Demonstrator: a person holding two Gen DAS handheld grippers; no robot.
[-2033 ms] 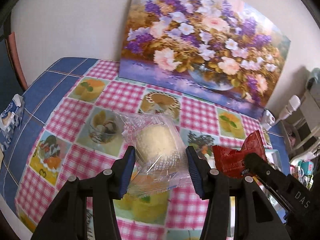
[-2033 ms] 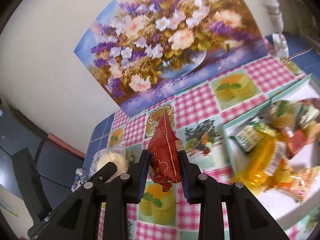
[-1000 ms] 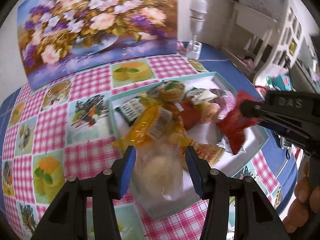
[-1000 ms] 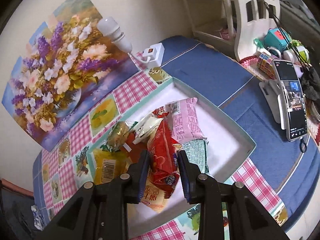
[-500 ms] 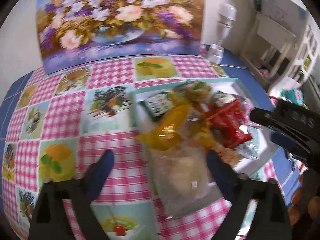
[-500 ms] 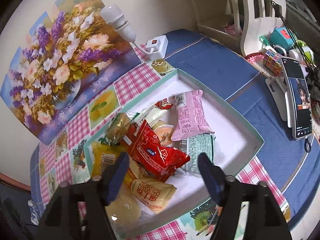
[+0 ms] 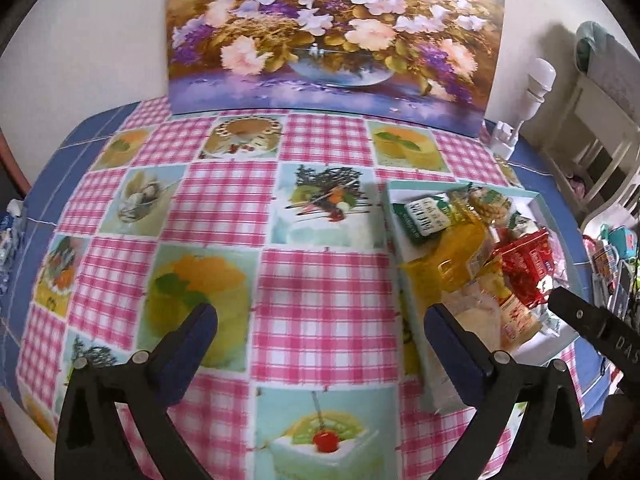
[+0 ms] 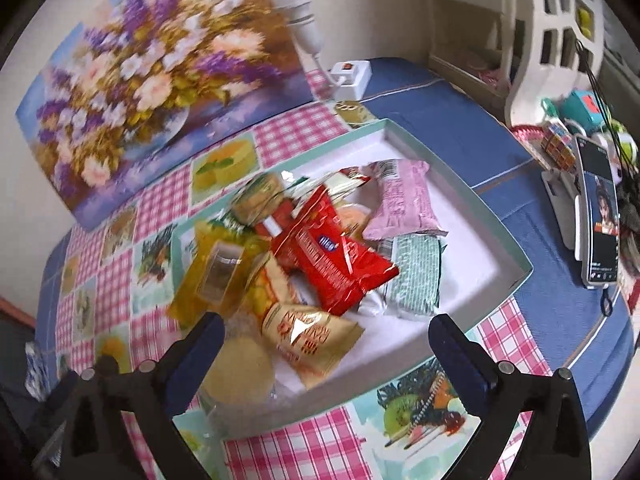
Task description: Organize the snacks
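Both tools empty. Left wrist view: left gripper (image 7: 320, 320) spread wide, jaws just opened, above the checked tablecloth (image 7: 320, 292); snack tray (image 7: 394, 216) to its right. Right wrist view: right gripper (image 8: 322, 330) wide, jaws just opened; red packet (image 8: 332, 252) lies atop the tray's (image 8: 472, 200) pile; clear-wrapped bun (image 8: 236, 368) by the left pad.

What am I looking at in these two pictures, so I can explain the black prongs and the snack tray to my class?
No robot here: a person holds a two-finger gripper in each hand, each with a fisheye camera looking along its fingers. One picture looks along the left gripper, over the checked tablecloth. The other looks along the right gripper, above the tray of snacks. In the tray lie a red packet, a pink packet, a yellow packet and a clear-wrapped bun. Both grippers' jaws have just been opening; both stand open, holding nothing.
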